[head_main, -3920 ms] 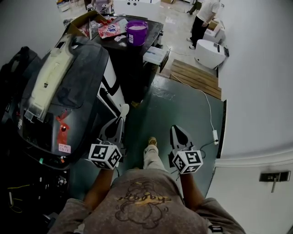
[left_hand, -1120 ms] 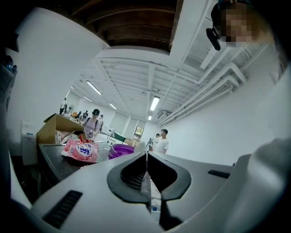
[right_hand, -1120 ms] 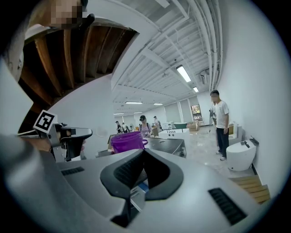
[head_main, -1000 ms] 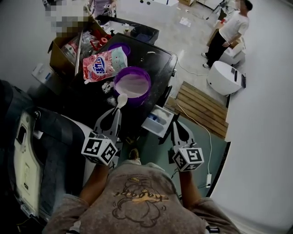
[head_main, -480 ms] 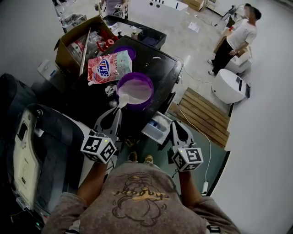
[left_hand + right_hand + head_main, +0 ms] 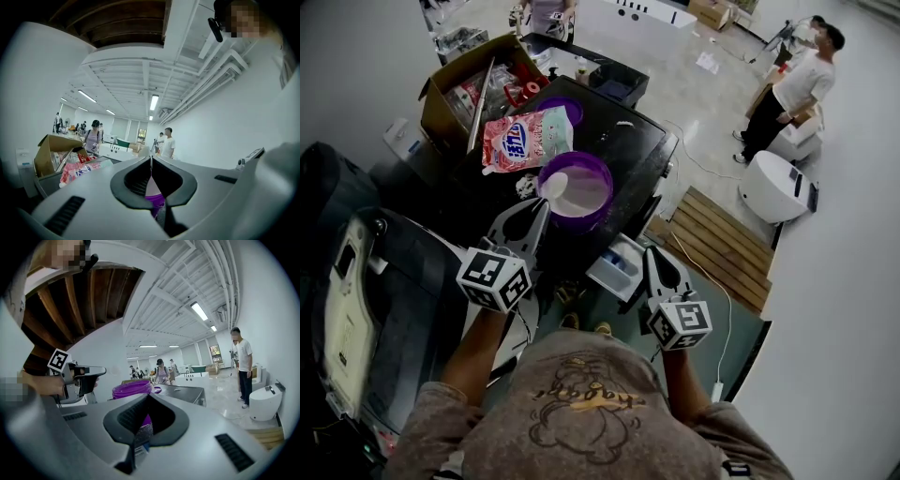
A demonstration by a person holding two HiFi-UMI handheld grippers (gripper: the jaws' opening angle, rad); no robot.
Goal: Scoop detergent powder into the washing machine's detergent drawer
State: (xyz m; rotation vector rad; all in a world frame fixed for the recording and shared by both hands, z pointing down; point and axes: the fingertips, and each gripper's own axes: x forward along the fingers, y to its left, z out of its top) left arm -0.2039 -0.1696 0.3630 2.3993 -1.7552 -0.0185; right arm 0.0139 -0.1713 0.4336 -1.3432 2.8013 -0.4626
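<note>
Pinching scoop (image 6: pixel 553 185) in left hand-held gripper (image 6: pixel 540 208), just swung over purple tub (image 6: pixel 604 204) | right hand-held gripper (image 6: pixel 652 255): pressed together, empty | ready to dig powder (image 6: pixel 579 193).

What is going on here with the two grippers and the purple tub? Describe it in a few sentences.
A person holds a gripper in each hand. The left gripper is shut on a white spoon, whose bowl is at the near edge of the purple tub of white powder. The right gripper is shut on nothing, next to the pulled-out detergent drawer. Whether the spoon is loaded cannot be told.
</note>
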